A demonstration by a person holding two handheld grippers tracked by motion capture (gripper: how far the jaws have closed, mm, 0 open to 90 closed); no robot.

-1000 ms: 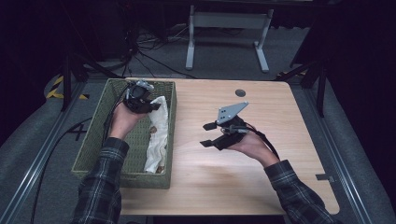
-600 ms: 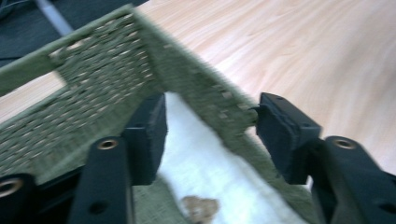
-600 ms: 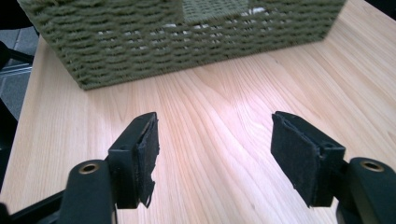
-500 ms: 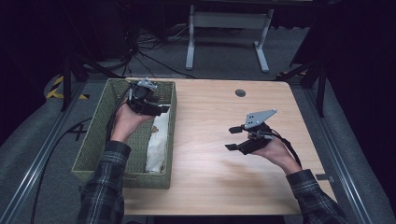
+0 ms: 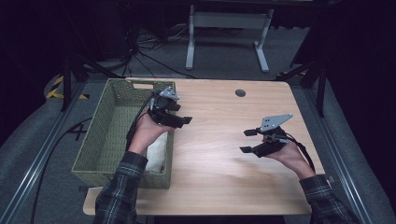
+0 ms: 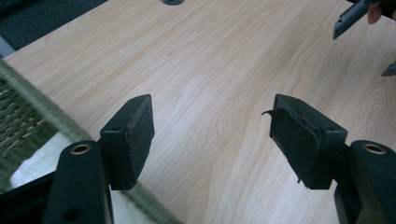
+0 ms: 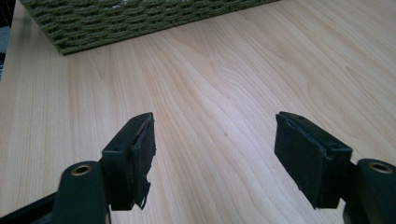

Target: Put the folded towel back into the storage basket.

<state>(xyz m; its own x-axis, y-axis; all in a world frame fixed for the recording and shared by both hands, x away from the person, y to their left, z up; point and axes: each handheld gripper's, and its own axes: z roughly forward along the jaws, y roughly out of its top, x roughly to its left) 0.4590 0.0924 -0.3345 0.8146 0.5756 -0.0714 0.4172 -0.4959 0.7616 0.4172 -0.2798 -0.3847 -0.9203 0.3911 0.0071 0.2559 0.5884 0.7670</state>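
While the person's left hand [image 5: 148, 128] holds the left gripper [image 5: 180, 114] above the right rim of the green woven basket [image 5: 108, 140], its jaws stand wide apart with nothing between them, pointing out over the wooden table [image 5: 219, 154]. In the left gripper view that same gripper [image 6: 212, 135] looks across bare wood, with the basket's rim [image 6: 42, 112] at the lower left and a patch of white cloth [image 6: 39, 161] just inside it. In the high view the white cloth [image 5: 156, 151] lies in the near right corner of the basket, partly under the plaid sleeve [image 5: 122, 191]. The right gripper [image 5: 250, 141] is held in the right hand [image 5: 289, 156] over the right part of the table, well apart from the basket, its jaws also spread and empty. In the right gripper view it [image 7: 215, 149] faces bare wood, with the basket's woven wall [image 7: 130, 18] across the top. A round dark grommet [image 5: 240, 93] sits near the table's far edge.
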